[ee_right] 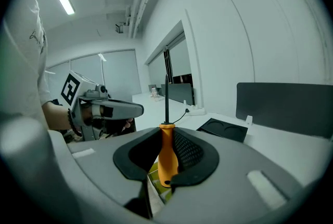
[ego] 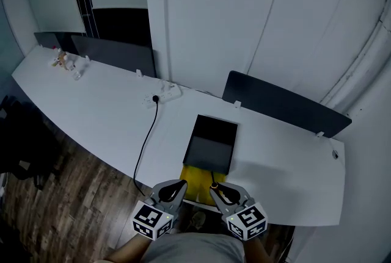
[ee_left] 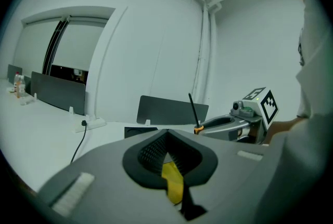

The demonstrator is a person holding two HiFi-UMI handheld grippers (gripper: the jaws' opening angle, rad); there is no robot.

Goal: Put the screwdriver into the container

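While the right gripper (ego: 223, 193) clamps the screwdriver (ee_right: 167, 158) by its orange handle, the black shaft stands upright above the jaws. The tool is therefore in the air over the desk's near edge, not in the container (ego: 211, 144). The left gripper (ego: 170, 190) hangs just beside the right one. Its jaws are a little apart with nothing gripped, and a yellow pack (ego: 198, 181) shows through the gap. That pack lies at the near edge of the desk (ego: 91, 115), under both grippers. Whether it touches the container's near side I cannot tell. The container is a black tray lying flat a little in from the near edge, toward the desk's right end, and its inside shows two round hollows. A power strip (ego: 162, 94) sits by the far edge, its cable (ego: 146, 140) running across to the near edge. Small things (ego: 64, 61) stand in the far left corner, too small to name. Dark panels (ego: 284, 106) rise along the far edge.
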